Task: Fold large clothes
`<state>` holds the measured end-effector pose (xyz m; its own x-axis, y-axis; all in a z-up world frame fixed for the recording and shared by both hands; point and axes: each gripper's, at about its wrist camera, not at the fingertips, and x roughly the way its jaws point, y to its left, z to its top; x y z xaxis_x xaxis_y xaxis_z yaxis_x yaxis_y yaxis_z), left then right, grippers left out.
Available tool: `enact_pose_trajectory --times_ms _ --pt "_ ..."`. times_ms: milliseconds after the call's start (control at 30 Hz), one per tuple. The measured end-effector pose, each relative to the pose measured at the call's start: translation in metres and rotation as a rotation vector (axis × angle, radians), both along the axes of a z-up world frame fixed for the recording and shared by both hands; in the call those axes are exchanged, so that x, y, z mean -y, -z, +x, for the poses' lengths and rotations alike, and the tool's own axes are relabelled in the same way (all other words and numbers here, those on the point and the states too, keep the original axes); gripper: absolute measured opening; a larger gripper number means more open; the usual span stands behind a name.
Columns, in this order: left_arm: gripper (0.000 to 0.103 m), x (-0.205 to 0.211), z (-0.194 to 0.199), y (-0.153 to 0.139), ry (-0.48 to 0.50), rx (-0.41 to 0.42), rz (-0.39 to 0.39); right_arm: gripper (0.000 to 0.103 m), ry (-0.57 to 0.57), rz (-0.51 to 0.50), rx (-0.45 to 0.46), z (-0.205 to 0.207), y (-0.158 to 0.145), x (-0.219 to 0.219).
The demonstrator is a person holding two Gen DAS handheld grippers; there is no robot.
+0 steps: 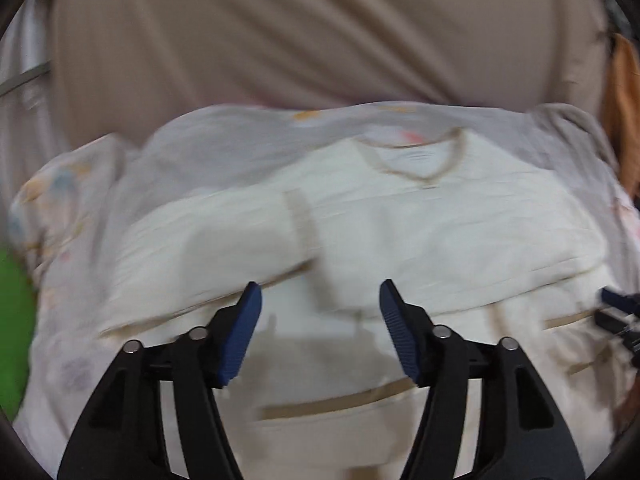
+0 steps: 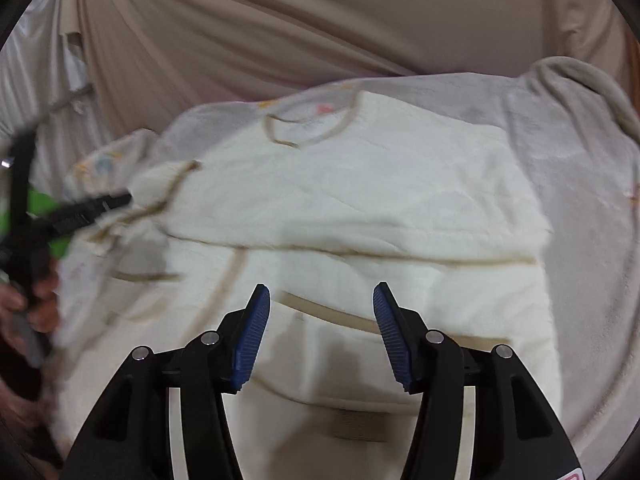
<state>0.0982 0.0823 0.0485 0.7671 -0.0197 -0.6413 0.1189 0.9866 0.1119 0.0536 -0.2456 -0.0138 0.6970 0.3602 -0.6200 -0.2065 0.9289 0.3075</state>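
Observation:
A cream top with tan trim [image 1: 400, 224] lies partly folded on a pale patterned sheet [image 1: 224, 148], its neckline at the far side. It also shows in the right wrist view [image 2: 360, 200]. My left gripper [image 1: 320, 300] is open and empty above the garment's near folds, with a sleeve lying just ahead of it. My right gripper [image 2: 322, 300] is open and empty above the lower hem. In the right wrist view the left gripper [image 2: 92, 208] shows blurred at the garment's left sleeve. The right gripper's tip [image 1: 620, 312] shows at the right edge of the left wrist view.
A beige curtain or drape [image 1: 320, 32] hangs behind the surface. A green object [image 1: 12, 320] lies at the left edge. A pale towel-like cloth [image 2: 580, 140] lies to the right of the garment. An orange-brown thing [image 1: 626, 92] is at the far right.

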Motion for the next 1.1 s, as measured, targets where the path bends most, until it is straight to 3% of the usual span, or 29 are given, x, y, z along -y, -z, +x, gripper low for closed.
enact_pose_trajectory --times_ms 133,233,367,533,600,633,667,733,900,967,1100 --pt "0.062 -0.068 0.010 0.024 -0.150 -0.090 -0.012 0.056 -0.201 0.105 -0.085 0.041 -0.035 -0.053" --pt "0.062 -0.095 0.016 0.040 -0.194 -0.119 -0.052 0.056 -0.310 0.158 -0.182 0.091 -0.041 -0.113" --pt "0.062 -0.109 0.019 0.061 -0.199 -0.153 -0.090 0.056 -0.376 0.246 -0.295 0.146 -0.024 -0.183" --pt "0.062 -0.119 0.020 0.074 -0.180 -0.174 -0.169 0.056 -0.360 0.337 -0.413 0.187 0.014 -0.239" --pt "0.062 -0.121 0.020 0.076 -0.172 -0.177 -0.188 0.045 -0.325 0.358 -0.423 0.195 0.023 -0.247" --pt "0.062 -0.122 0.020 0.077 -0.171 -0.178 -0.198 0.021 -0.311 0.371 -0.414 0.199 0.023 -0.250" --pt "0.062 -0.123 0.020 0.078 -0.168 -0.179 -0.202 0.007 -0.312 0.385 -0.400 0.202 0.020 -0.250" --pt "0.062 -0.126 0.019 0.077 -0.166 -0.175 -0.214 0.006 -0.304 0.399 -0.319 0.200 -0.002 -0.243" --pt "0.062 -0.128 0.018 0.074 -0.167 -0.164 -0.205 0.005 -0.259 0.371 -0.020 0.169 -0.094 -0.185" --pt "0.062 -0.124 0.017 0.072 -0.170 -0.155 -0.185 0.005 -0.193 0.322 0.100 0.149 -0.128 -0.145" --pt "0.062 -0.114 0.015 0.063 -0.167 -0.126 -0.131 0.005 -0.014 0.214 0.226 0.112 -0.156 -0.056"
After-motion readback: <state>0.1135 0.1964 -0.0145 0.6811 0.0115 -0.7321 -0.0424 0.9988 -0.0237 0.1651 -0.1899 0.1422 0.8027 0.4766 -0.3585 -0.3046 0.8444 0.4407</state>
